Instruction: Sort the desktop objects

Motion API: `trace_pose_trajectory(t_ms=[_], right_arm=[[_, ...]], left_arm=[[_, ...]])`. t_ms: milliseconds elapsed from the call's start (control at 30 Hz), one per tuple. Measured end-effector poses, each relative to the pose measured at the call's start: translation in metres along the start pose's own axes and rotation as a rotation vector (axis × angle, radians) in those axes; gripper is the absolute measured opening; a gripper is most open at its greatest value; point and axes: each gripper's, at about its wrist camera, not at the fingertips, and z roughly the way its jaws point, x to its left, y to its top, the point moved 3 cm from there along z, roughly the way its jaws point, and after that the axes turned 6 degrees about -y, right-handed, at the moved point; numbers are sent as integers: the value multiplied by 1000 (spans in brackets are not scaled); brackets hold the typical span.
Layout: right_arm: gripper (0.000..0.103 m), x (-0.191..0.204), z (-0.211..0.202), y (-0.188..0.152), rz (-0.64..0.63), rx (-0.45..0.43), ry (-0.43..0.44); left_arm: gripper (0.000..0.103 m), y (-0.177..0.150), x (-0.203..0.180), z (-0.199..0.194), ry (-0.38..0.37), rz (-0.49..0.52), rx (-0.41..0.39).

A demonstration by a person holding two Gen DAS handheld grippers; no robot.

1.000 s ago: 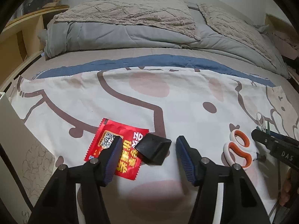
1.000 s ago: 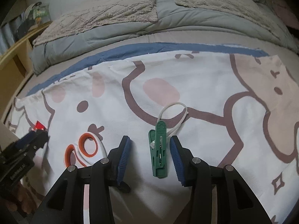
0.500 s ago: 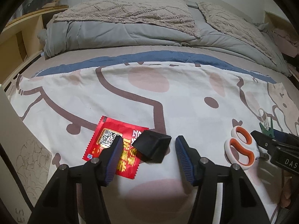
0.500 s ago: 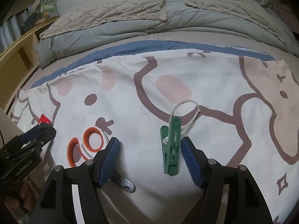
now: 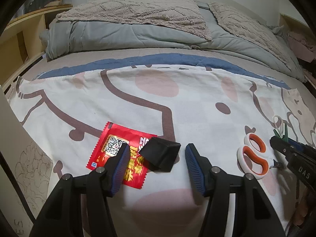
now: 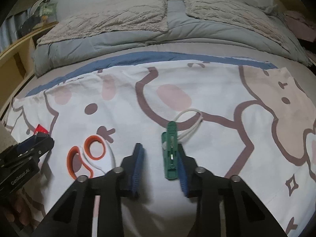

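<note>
On the cartoon-print sheet, a small black box (image 5: 160, 154) sits partly on a red snack packet (image 5: 116, 152). My left gripper (image 5: 157, 165) is open, with the box between its blue fingers and neither pad touching it. A green clothes peg (image 6: 170, 152) with a white cord loop (image 6: 189, 118) lies between the fingers of my right gripper (image 6: 160, 167). Its jaws are closing. The right pad is against the peg and the left pad stands clear of it. Orange-and-white scissors (image 6: 88, 156) lie between the two grippers, also visible in the left wrist view as scissors (image 5: 254, 158).
A grey duvet and fluffy beige pillows (image 5: 138, 13) fill the back of the bed. A wooden shelf (image 5: 17, 37) runs along the left side. A pale board (image 5: 11, 158) stands at the sheet's left edge. A hand (image 6: 17, 207) holds the left gripper.
The right gripper's jaws spread wider around the green peg, then narrowed, and the peg now lies against the right finger. The left gripper and the black box have stayed put.
</note>
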Motion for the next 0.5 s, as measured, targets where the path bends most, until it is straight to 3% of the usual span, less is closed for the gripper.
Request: trace_pose_trajectory(t_ms=[133, 233, 500], right_arm=[[27, 1, -1, -1, -2, -4, -8], [26, 3, -3, -2, -5, -7, -9], [23, 5, -5, -5, -8, 7, -10]], left_arm=[[58, 0, 0, 0, 0, 2, -3], [40, 1, -1, -2, -12, 9, -10], [40, 0, -9, -8, -25, 40, 0]])
